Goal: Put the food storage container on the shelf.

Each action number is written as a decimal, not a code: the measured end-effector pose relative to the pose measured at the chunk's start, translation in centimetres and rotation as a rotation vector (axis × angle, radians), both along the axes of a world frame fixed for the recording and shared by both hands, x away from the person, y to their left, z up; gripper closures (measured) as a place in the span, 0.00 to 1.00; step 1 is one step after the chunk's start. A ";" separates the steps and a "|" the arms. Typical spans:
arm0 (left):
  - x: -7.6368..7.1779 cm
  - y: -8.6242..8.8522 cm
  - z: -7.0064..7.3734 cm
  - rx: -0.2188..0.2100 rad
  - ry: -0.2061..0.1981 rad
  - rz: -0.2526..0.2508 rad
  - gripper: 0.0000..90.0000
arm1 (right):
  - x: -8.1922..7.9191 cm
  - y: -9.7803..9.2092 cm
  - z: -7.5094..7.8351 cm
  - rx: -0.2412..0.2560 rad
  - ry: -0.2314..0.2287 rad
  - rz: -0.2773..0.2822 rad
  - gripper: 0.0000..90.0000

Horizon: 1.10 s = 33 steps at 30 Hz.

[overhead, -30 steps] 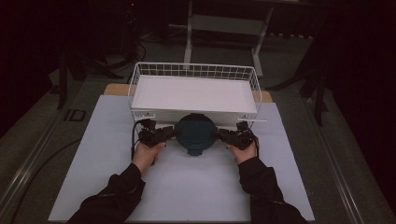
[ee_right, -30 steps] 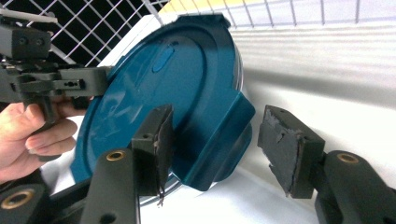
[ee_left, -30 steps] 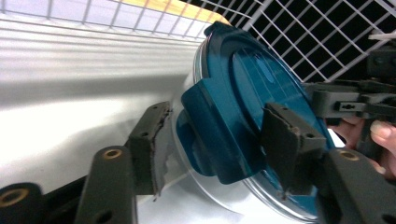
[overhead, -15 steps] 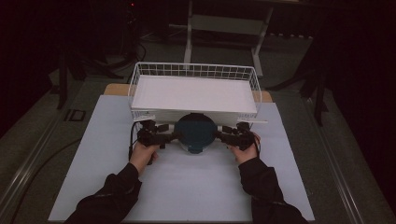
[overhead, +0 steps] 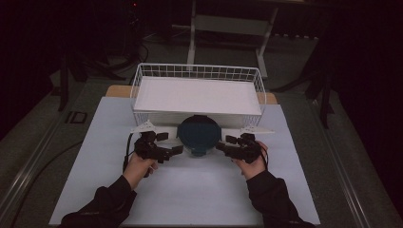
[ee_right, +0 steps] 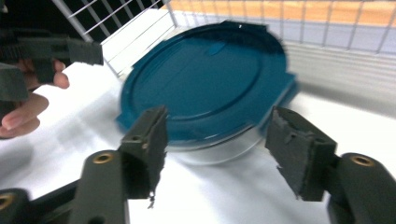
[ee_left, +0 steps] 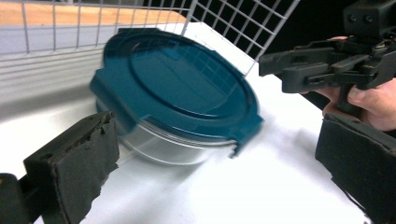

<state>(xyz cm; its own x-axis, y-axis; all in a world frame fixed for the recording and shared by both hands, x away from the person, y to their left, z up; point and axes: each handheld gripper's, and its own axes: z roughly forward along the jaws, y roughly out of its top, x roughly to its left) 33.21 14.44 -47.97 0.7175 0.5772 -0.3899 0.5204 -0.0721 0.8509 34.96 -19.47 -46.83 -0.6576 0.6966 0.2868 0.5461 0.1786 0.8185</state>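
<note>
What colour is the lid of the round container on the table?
The lid is dark teal blue, seen best in the left gripper view.

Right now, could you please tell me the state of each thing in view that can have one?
Container: on the table in front of the basket, teal lid on, between the two grippers, not gripped.
Wire basket: upright, holding a white tray.
Left gripper: jaws open, beside the container.
Right gripper: jaws open, beside the container.
</note>
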 end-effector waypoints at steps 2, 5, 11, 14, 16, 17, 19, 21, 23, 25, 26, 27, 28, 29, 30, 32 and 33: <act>-0.8 0.0 0.4 0.003 -0.009 -0.017 0.00 | -1.1 0.8 0.3 0.002 0.000 0.039 0.51; -2.2 0.0 0.9 0.029 -0.019 -0.029 0.00 | -2.0 1.6 0.4 0.011 0.013 0.066 0.56; -3.5 0.5 0.8 0.045 -0.030 -0.031 0.00 | -3.1 3.5 -0.1 0.009 0.033 0.116 0.69; -4.4 0.7 0.5 0.056 -0.031 -0.038 0.00 | -3.4 4.6 -0.7 -0.004 0.042 0.126 0.90; -5.0 0.7 0.2 0.074 -0.041 -0.038 0.00 | -3.4 4.9 -0.8 -0.009 0.050 0.129 0.96; -5.2 0.7 0.1 0.087 -0.048 -0.037 0.00 | -3.4 5.1 -1.0 -0.017 0.055 0.131 1.00; -5.8 0.8 -0.1 0.103 -0.068 -0.031 0.00 | -3.2 5.7 -1.4 -0.039 0.071 0.129 1.00; -6.2 1.0 -0.2 0.109 -0.080 -0.028 0.00 | -3.1 5.8 -1.6 -0.043 0.076 0.127 1.00; -6.5 1.0 -0.2 0.114 -0.095 -0.021 0.00 | -2.9 6.0 -1.9 -0.055 0.079 0.120 1.00; -6.7 1.0 -0.3 0.116 -0.098 -0.020 0.00 | -2.7 6.1 -2.1 -0.061 0.091 0.118 1.00; -6.8 1.1 -0.3 0.112 -0.101 -0.018 0.00 | -2.6 6.2 -2.2 -0.067 0.091 0.114 1.00; -6.9 1.1 -0.3 0.109 -0.100 -0.017 0.00 | -2.5 6.2 -2.3 -0.074 0.090 0.110 1.00; -6.9 1.1 -0.4 0.105 -0.102 -0.016 0.00 | -2.3 6.2 -2.4 -0.073 0.089 0.107 1.00; -7.0 1.1 -0.4 0.100 -0.104 -0.012 0.00 | -2.1 6.3 -2.5 -0.068 0.099 0.107 1.00; -7.0 1.2 -0.4 0.097 -0.106 -0.011 0.00 | -2.1 6.3 -2.5 -0.068 0.099 0.107 1.00; -6.9 1.1 -0.6 0.095 -0.103 -0.011 0.00 | -1.9 6.5 -2.4 -0.084 0.082 0.099 1.00; -6.8 1.1 -0.7 0.096 -0.099 -0.012 0.00 | -1.7 6.6 -2.5 -0.085 0.084 0.101 1.00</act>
<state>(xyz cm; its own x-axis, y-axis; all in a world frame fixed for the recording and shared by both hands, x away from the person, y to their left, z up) 26.37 15.58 -48.71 0.7564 0.6000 -0.2605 0.4332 -0.1612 0.8868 33.30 -12.91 -49.29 -0.7019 0.6521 0.2866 0.5876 0.3028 0.7504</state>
